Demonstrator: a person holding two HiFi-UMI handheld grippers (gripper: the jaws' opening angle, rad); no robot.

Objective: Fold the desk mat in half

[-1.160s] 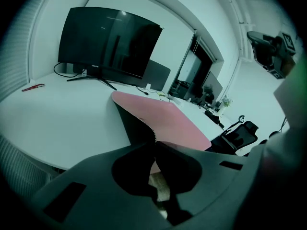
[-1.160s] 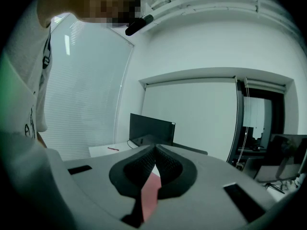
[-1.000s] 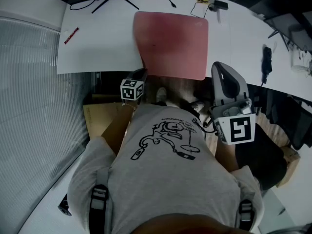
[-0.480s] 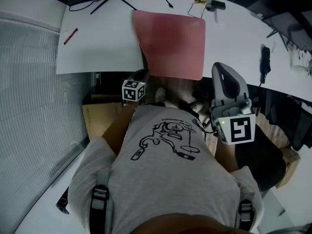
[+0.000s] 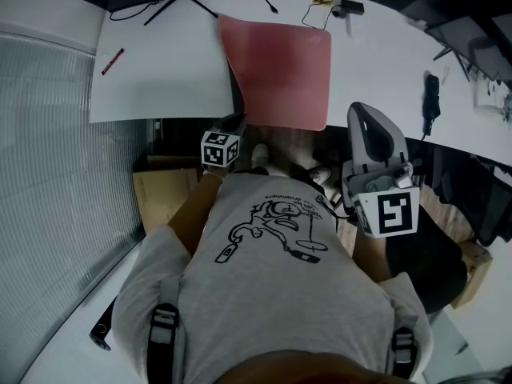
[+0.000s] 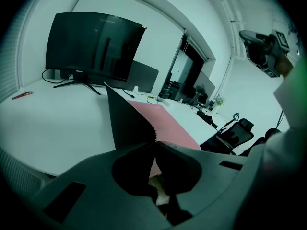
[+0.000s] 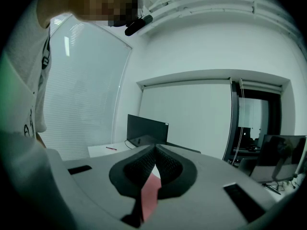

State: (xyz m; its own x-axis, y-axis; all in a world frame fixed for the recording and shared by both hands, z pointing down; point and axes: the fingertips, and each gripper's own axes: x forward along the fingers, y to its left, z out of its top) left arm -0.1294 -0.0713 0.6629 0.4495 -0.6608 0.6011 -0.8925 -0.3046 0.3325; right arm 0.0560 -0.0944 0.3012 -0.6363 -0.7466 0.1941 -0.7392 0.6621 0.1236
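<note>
A pink desk mat [image 5: 280, 62] lies on the white desk [image 5: 160, 78], its near edge at the desk's front edge. My left gripper [image 5: 238, 121] is shut on the mat's near left corner. In the left gripper view that corner stands lifted, with the dark underside [image 6: 127, 121] beside the pink top [image 6: 168, 123], and it meets the closed left gripper [image 6: 155, 143]. My right gripper [image 5: 356, 116] is by the near right corner. In the right gripper view a strip of pink mat [image 7: 149, 190] runs between the closed pads of my right gripper [image 7: 156, 150].
A black monitor [image 6: 93, 47] stands at the back of the desk. A red pen [image 5: 112, 61] lies at the far left, and cables [image 5: 336, 6] lie beyond the mat. A black object [image 5: 432, 94] lies to the right. A cardboard box [image 5: 160, 190] sits under the desk. An office chair [image 6: 235, 131] stands further off.
The desk and mat have slid slightly up and left in the head view. Both grippers keep their place at the mat's near corners.
</note>
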